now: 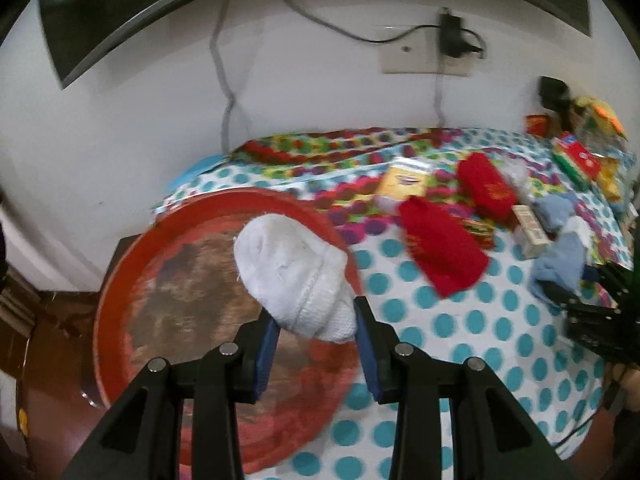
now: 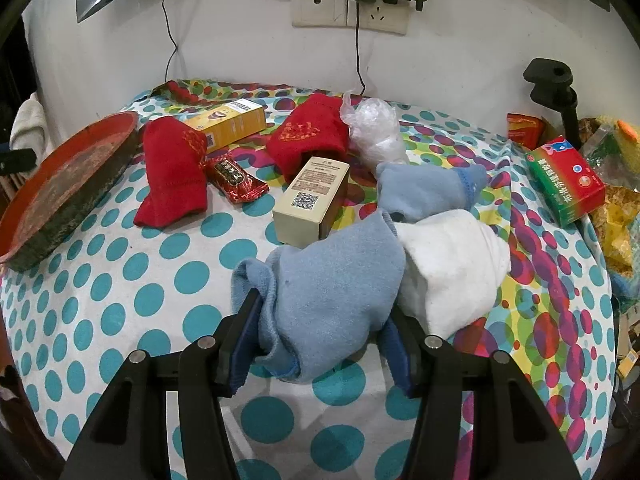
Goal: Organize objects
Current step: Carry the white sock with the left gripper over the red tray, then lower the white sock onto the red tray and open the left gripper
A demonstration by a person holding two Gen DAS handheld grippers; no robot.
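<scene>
White cotton fills the centre of the left wrist view: a rolled white sock [image 1: 296, 276] is pinched at its cuff by the left gripper [image 1: 316, 344], blue pads pressing on both sides, and it hangs over the red round tray [image 1: 120, 280] that takes up the left half of the frame. By the look of it this is the carrying step, one sock on its way into the tray. What comes next, I'd say, is to lower it over the worn brown middle and let go; nothing lies in the tray to block that. To the right of the frame, on the dotted cloth [image 1: 460, 340], wait two red socks [image 1: 440, 248], a yellow box [image 1: 404, 180] and some blue fabric.

From the right wrist view, the right gripper [image 2: 320, 344] is clamped around a light blue sock [image 2: 332, 292] low in the centre, the cloth bunched between the pads. I judge it freshly grasped and ready for lifting. Just to its right a second white sock [image 2: 452, 264] touches it and may drag along. Above it a beige carton [image 2: 310, 200] lies close by, with another blue sock [image 2: 428, 188] behind. The tray sits far left, tilted in this lens, with a red sock [image 2: 172, 172] and a red snack wrapper [image 2: 236, 180] lying between, so the path wants height.
</scene>
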